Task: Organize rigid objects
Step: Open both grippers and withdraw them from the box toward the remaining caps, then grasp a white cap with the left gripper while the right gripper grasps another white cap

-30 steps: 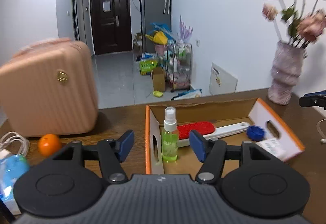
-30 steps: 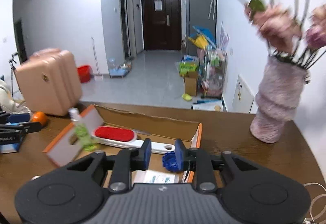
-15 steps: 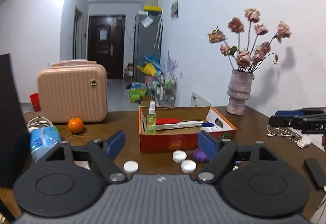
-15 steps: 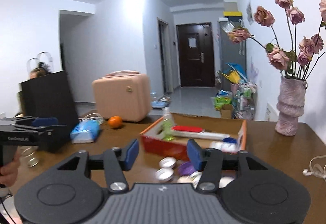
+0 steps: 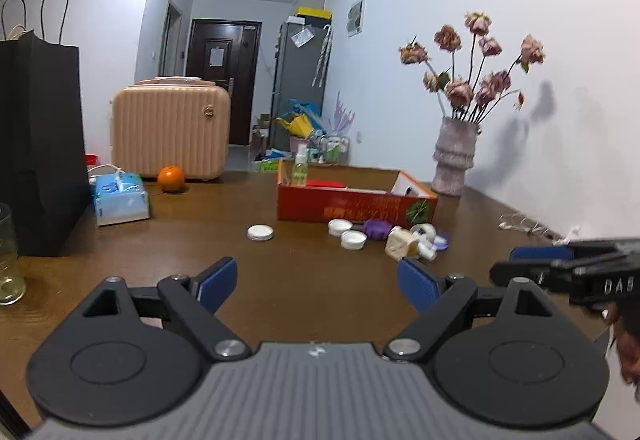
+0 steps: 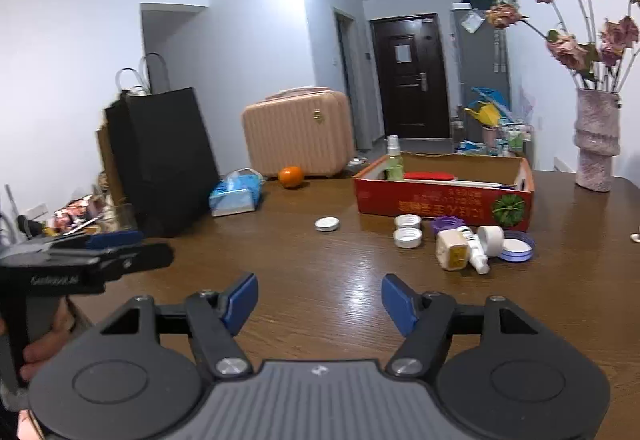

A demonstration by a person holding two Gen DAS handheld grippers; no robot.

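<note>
An orange cardboard box stands on the brown table. It holds a green spray bottle and a red-topped brush. In front of it lie several white caps, a purple lid, a beige bottle and a blue-rimmed lid. My left gripper is open and empty, low over the table's near side. My right gripper is open and empty, also well short of the caps.
A black paper bag, a blue tissue pack, an orange and a pink case stand at the left and back. A vase of flowers stands back right. A glass is at far left.
Both grippers have pulled back from over the box toward the table's near side. Both jaws have opened wider. The loose caps in front of the box have come into view.
</note>
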